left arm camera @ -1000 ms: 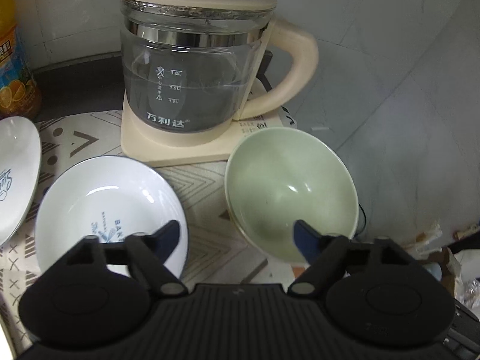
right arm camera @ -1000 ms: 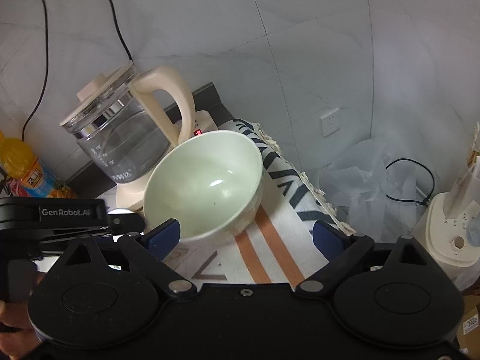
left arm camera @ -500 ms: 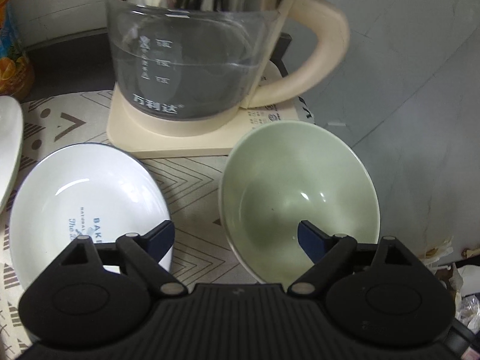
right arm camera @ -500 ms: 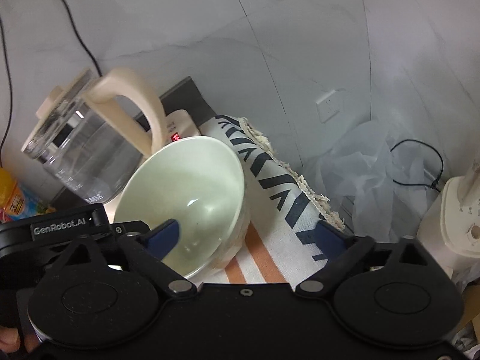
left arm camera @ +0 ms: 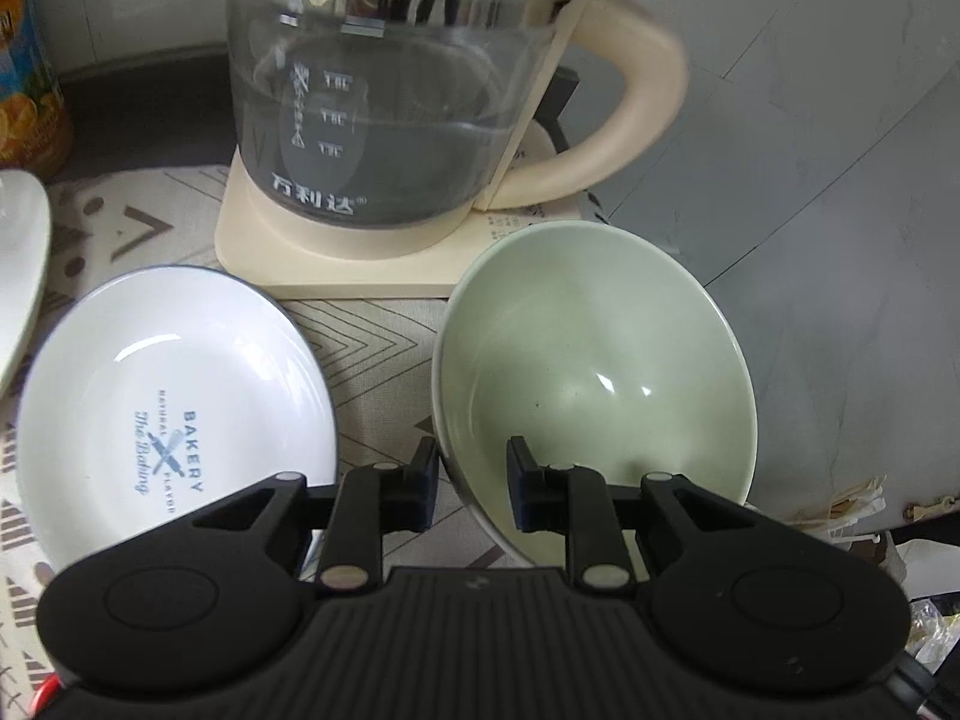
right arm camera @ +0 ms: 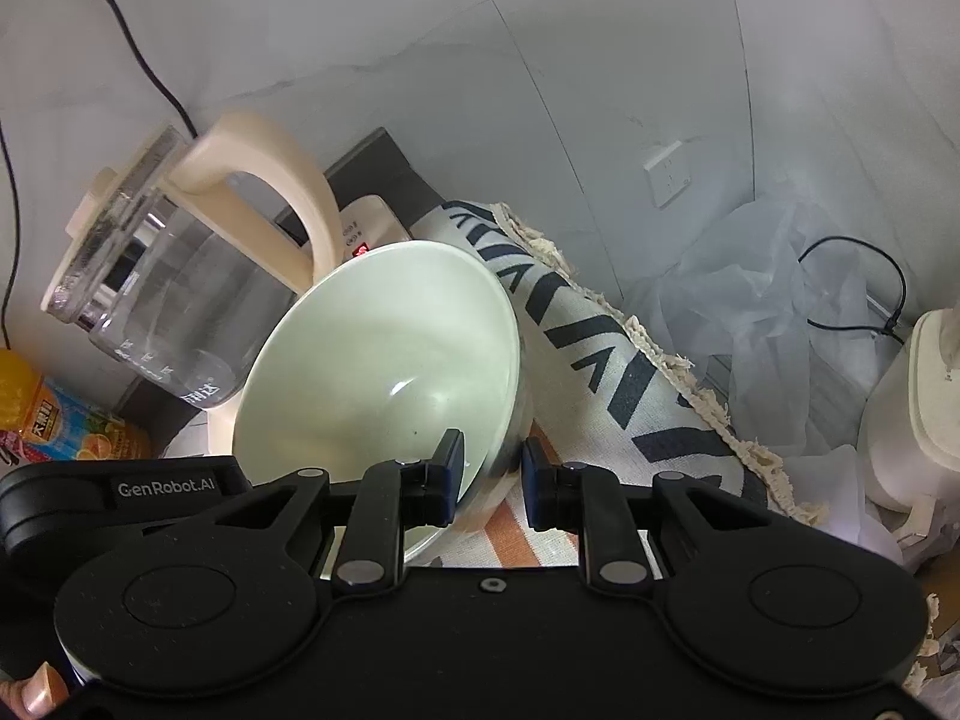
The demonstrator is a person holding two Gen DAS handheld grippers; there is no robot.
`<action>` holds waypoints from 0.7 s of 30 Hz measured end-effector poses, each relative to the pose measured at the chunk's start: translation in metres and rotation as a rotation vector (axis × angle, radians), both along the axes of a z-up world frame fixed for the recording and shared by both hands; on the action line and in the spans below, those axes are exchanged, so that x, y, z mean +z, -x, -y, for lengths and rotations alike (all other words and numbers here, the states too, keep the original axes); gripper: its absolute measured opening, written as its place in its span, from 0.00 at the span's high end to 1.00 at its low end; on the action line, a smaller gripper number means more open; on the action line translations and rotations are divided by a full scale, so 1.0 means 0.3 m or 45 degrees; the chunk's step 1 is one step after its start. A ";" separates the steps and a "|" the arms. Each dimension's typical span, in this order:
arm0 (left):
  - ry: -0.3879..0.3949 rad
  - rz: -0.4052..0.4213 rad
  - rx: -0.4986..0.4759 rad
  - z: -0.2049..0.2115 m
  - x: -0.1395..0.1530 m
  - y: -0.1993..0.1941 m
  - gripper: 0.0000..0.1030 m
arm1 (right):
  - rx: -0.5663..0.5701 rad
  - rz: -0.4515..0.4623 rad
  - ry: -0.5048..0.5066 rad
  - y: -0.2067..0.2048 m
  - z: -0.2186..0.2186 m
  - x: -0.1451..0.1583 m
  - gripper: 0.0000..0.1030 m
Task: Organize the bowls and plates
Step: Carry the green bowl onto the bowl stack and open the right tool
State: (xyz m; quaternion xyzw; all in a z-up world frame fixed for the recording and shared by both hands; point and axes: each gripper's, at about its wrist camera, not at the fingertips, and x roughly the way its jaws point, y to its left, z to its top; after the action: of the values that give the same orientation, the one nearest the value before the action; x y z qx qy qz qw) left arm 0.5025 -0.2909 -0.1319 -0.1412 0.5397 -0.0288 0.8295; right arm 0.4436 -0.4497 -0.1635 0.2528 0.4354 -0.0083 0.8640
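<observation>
A pale green bowl point(left arm camera: 600, 360) sits on the patterned cloth in front of the kettle; it also shows in the right wrist view point(right arm camera: 384, 372). My left gripper point(left arm camera: 471, 483) is shut on the bowl's near left rim, one finger inside and one outside. My right gripper point(right arm camera: 492, 477) is shut on the bowl's right rim in the same way. A white plate with blue "BAKERY" print point(left arm camera: 168, 414) lies left of the bowl. The edge of another white plate point(left arm camera: 21, 264) shows at the far left.
A glass kettle with a cream handle point(left arm camera: 396, 102) stands on its base right behind the bowl. An orange juice bottle point(left arm camera: 27, 96) is at the back left. The fringed cloth edge point(right arm camera: 654, 354) drops off to the right, with a white appliance point(right arm camera: 918, 408) and plastic wrap point(right arm camera: 750, 276) beyond.
Both grippers moved in on the green bowl and closed from wide open onto its rim, the left on the left side, the right on the right side.
</observation>
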 end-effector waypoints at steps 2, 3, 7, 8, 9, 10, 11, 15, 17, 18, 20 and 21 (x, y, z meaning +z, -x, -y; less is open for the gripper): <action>0.008 0.016 -0.001 -0.010 0.028 0.024 0.79 | 0.002 0.017 0.008 0.014 -0.006 0.019 0.80; 0.013 0.023 -0.003 -0.013 0.041 0.034 0.79 | 0.001 0.028 0.015 0.024 -0.009 0.030 0.80; 0.006 0.055 -0.011 -0.023 0.090 0.073 0.79 | -0.022 0.061 0.024 0.065 -0.017 0.071 0.80; 0.005 0.062 -0.010 -0.028 0.102 0.086 0.79 | -0.024 0.067 0.025 0.076 -0.020 0.079 0.80; 0.004 0.067 -0.011 -0.032 0.113 0.098 0.79 | -0.026 0.072 0.022 0.086 -0.022 0.087 0.80; 0.002 0.072 -0.012 -0.036 0.124 0.111 0.79 | -0.028 0.077 0.018 0.098 -0.026 0.097 0.80; -0.001 0.077 -0.013 -0.039 0.134 0.124 0.79 | -0.030 0.083 0.016 0.111 -0.031 0.107 0.81; 0.002 0.094 0.000 -0.063 0.167 0.181 0.79 | -0.037 0.111 0.016 0.161 -0.051 0.145 0.80; -0.002 0.105 0.002 -0.084 0.187 0.220 0.79 | -0.039 0.124 0.017 0.188 -0.064 0.167 0.80; -0.003 0.110 0.005 -0.093 0.197 0.237 0.79 | -0.039 0.130 0.021 0.200 -0.073 0.176 0.80; 0.001 0.120 0.009 -0.115 0.209 0.271 0.79 | -0.042 0.136 0.020 0.227 -0.090 0.195 0.80; 0.002 0.123 0.009 -0.124 0.215 0.289 0.79 | -0.043 0.137 0.015 0.239 -0.096 0.203 0.80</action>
State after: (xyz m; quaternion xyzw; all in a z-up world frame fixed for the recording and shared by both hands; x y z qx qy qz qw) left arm 0.4159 -0.2537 -0.0674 -0.1424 0.4985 -0.0330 0.8545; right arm 0.3718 -0.4209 -0.1027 0.2551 0.3838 -0.0116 0.8874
